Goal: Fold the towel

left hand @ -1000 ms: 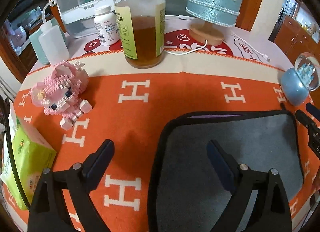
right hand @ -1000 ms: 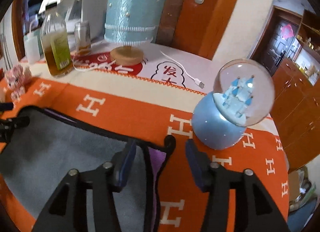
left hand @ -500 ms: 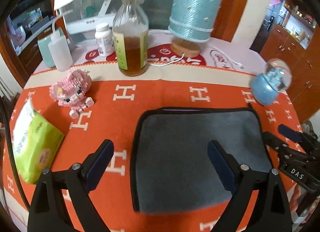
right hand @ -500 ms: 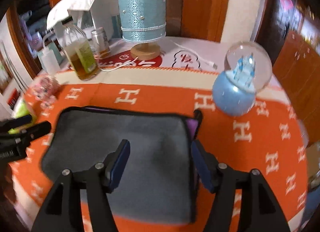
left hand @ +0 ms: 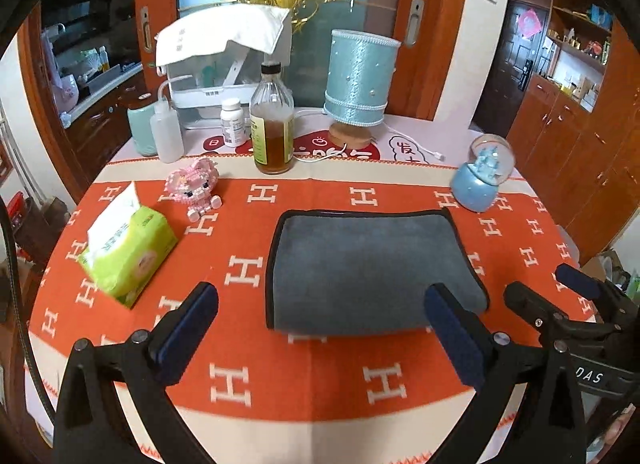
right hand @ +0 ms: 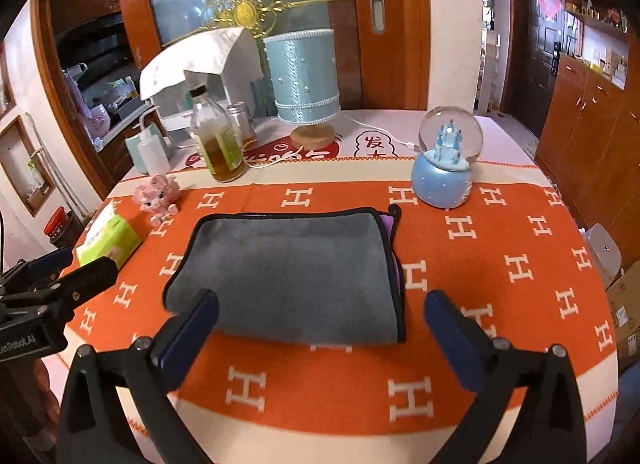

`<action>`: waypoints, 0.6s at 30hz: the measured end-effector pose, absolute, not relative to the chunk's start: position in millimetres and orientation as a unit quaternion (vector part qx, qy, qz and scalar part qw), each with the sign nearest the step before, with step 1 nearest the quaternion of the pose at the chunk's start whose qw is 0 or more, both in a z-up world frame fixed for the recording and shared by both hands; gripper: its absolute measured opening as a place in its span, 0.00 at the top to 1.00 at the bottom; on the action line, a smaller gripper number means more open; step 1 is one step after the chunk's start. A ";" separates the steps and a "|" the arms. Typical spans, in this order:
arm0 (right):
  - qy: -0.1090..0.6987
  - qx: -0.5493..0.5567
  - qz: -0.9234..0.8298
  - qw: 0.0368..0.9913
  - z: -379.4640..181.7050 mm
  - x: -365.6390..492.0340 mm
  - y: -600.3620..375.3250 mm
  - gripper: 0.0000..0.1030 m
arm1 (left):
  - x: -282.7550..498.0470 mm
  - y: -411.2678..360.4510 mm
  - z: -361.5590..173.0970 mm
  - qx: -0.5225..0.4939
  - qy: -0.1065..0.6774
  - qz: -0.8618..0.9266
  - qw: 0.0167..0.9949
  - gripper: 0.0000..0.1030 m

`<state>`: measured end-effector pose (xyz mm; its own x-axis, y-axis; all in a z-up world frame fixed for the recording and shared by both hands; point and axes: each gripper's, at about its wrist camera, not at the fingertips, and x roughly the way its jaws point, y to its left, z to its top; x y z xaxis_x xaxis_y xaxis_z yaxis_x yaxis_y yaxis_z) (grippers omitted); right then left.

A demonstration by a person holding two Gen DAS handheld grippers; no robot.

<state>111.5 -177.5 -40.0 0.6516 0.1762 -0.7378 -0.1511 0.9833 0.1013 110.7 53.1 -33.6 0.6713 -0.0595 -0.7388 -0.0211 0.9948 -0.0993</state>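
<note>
A grey towel with a black border lies folded flat on the orange cloth; it also shows in the right wrist view, where a purple layer peeks out at its right edge. My left gripper is open and empty, raised above the table in front of the towel. My right gripper is open and empty, also raised in front of the towel. Each gripper shows at the edge of the other's view: the right gripper and the left gripper.
On the orange H-pattern tablecloth stand a green tissue pack, a pink brick toy, a glass bottle of brown liquid, a blue lamp and a blue snow globe. Small bottles stand behind at the left.
Both grippers have pulled back and up from the towel, which now lies folded and released. The right gripper's jaws have opened wider.
</note>
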 end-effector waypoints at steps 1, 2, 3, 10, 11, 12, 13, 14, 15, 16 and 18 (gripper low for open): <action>0.408 0.018 0.094 0.908 -37.9 107.1 -177.9 0.00 | 103.7 51.4 -29.8 -0.047 0.401 -0.007 0.915 0.01; 0.408 0.019 0.096 0.908 -36.1 103.0 -177.7 0.00 | 97.4 50.3 -27.2 -0.046 0.397 -0.007 0.917 0.01; 0.406 0.021 0.097 0.908 -33.7 99.3 -177.9 0.00 | 89.9 49.6 -23.1 -0.047 0.394 -0.007 0.918 0.01; 0.394 0.020 0.098 0.914 -15.4 73.5 -176.0 0.00 | 62.0 50.1 -7.0 -0.054 0.394 0.001 0.917 0.01; 0.392 0.021 0.103 0.914 -11.8 69.0 -175.8 0.00 | 59.2 50.0 -5.9 -0.053 0.395 0.006 0.917 0.01; 0.392 0.020 0.104 0.914 -9.2 65.2 -175.3 0.00 | 54.6 50.0 -4.0 -0.050 0.396 0.015 0.917 0.01; 0.391 0.019 0.104 0.914 -7.1 62.1 -175.4 0.00 | 50.5 49.5 -3.0 -0.048 0.397 0.021 0.916 0.01; 0.390 0.017 0.101 0.915 -5.1 58.9 -175.4 0.00 | 48.2 48.5 -2.9 -0.047 0.397 0.024 0.916 0.01; 0.389 0.014 0.096 0.916 -3.1 54.3 -174.9 0.00 | 44.3 47.8 -2.0 -0.044 0.398 0.028 0.916 0.01; 0.390 0.012 0.093 0.916 -2.2 50.9 -175.0 0.00 | 41.0 47.3 -1.6 -0.043 0.398 0.031 0.916 0.01; 0.393 0.012 0.096 0.914 0.1 42.1 -174.5 0.00 | 33.3 46.7 -0.7 -0.041 0.396 0.036 0.916 0.01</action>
